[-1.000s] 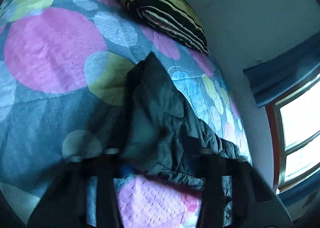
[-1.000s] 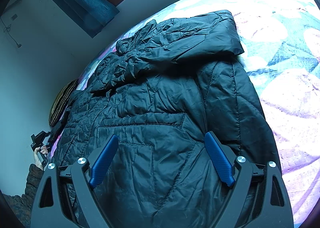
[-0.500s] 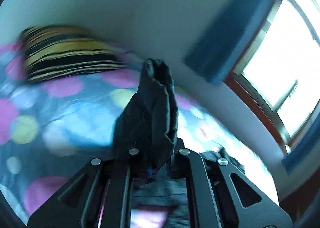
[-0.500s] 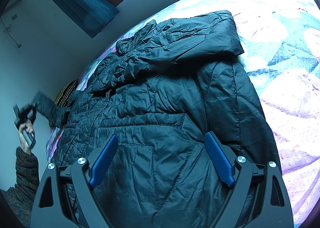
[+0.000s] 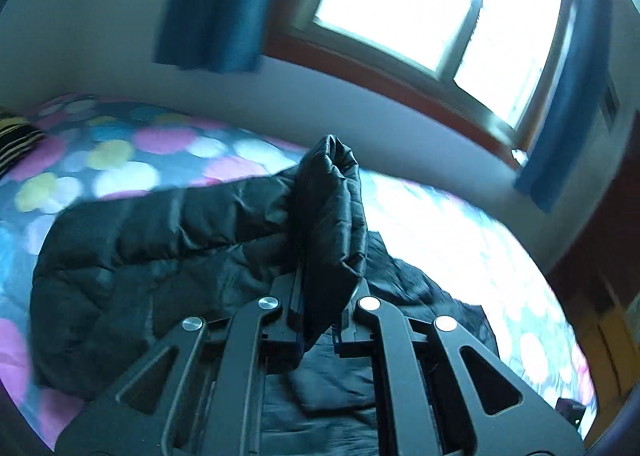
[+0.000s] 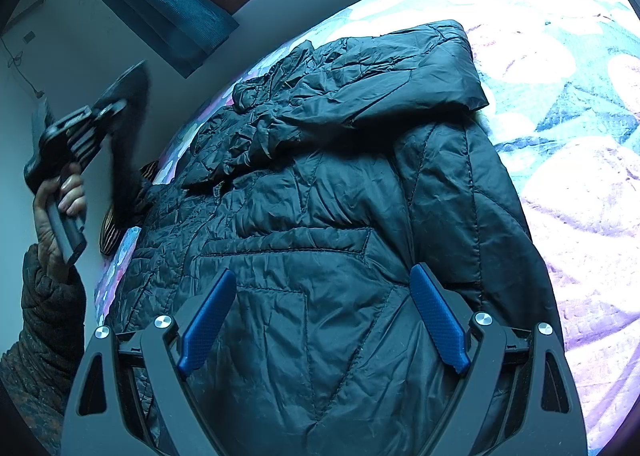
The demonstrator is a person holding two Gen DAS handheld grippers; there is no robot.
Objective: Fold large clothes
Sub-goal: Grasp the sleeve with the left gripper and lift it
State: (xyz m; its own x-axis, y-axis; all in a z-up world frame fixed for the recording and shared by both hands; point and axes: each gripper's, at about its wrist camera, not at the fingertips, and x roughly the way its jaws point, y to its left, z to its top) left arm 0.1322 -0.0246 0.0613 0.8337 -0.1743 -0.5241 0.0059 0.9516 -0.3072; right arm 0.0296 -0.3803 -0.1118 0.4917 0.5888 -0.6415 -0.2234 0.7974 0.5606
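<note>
Over the bed [image 6: 580,176], at 10 o'clock, left hand-held gripper [image 5: 320,284] now clamps the jacket [image 6: 340,216] sleeve [image 5: 336,208], lifted off since a second ago; fold underway. Right hand-held gripper [image 6: 320,320] stays wide above the jacket.

The black jacket [image 6: 328,216] was quilted cloth with a slight sheen (creased all over). The right tongs [image 6: 322,320] had matt black plastic arms, textured blue pads [image 6: 438,320] and shiny metal rivets.

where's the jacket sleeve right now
The sleeve is pinched in the shut left gripper, lifted off the bed in front of the window. In the right wrist view it hangs at far left, beside the curtain.
</note>
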